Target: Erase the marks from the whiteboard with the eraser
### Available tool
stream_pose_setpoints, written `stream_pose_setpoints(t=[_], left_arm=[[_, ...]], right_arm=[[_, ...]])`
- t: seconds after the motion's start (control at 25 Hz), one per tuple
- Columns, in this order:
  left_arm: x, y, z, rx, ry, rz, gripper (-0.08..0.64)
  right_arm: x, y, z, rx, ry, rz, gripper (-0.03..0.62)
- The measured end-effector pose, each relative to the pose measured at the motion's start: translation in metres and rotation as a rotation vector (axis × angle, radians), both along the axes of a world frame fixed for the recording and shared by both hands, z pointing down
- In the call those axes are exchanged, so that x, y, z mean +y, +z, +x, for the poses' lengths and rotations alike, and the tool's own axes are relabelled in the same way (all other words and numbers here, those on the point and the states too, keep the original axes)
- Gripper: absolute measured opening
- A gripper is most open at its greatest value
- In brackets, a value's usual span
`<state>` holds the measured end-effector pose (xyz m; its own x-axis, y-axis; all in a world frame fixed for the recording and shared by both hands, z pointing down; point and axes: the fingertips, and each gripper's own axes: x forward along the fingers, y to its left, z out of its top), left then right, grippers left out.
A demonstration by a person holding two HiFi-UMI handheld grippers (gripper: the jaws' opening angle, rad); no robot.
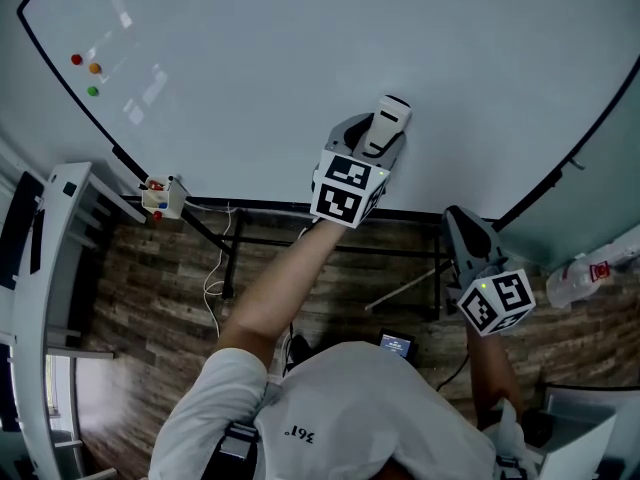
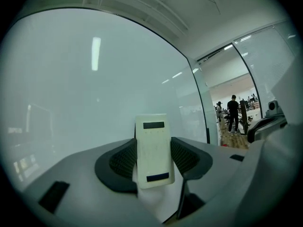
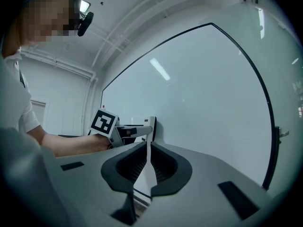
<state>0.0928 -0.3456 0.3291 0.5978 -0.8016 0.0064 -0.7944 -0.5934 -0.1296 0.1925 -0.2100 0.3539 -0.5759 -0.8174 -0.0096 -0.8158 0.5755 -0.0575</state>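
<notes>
Left gripper (image 2: 153, 159) pinches the white eraser (image 2: 152, 141) upright, apparently so its pad faces the whiteboard (image 2: 80, 89). Right gripper (image 3: 148, 167), jaws pressed together on nothing, hangs at four o'clock, probably to stay clear. Only its view shows the eraser meeting the board; only the head view shows coloured magnets (image 1: 95, 68) at ten o'clock.

white glossy whiteboard (image 1: 300, 58): thin black frame | round red magnet (image 1: 76, 59), orange magnet (image 1: 94, 68), green magnet (image 1: 93, 91) | slim plastic eraser (image 2: 153, 150): cream-white, two dark bars | left gripper (image 2: 153, 160), right gripper (image 3: 147, 162): grey shells, black ribbed pads, black-and-white square-patterned cubes | plank floor (image 1: 150, 288): brown wood grain
</notes>
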Motion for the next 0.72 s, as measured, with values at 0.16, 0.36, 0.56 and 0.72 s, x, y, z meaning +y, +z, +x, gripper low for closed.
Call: stream_pose_setpoints(t=[0.16,0.36,0.56,0.72], left_arm=[[0.009,0.001,0.02,-0.003,0.048,0.004,0.23],[0.018,-0.001,0.026,0.004,0.073,0.005,0.23],[0.025,-0.005,0.021,0.012,0.071,0.012,0.23],[0.035,-0.011,0.008,0.029,0.066,0.021,0.23]], right_arm=[[0.0,0.001,0.003,0.003,0.002,-0.001,0.04],[0.0,0.001,0.003,0.005,-0.003,-0.006,0.04],[-0.003,0.003,0.001,0.0,-0.012,-0.009,0.04],[-0.004,0.002,-0.007,0.0,-0.029,-0.007,0.04]])
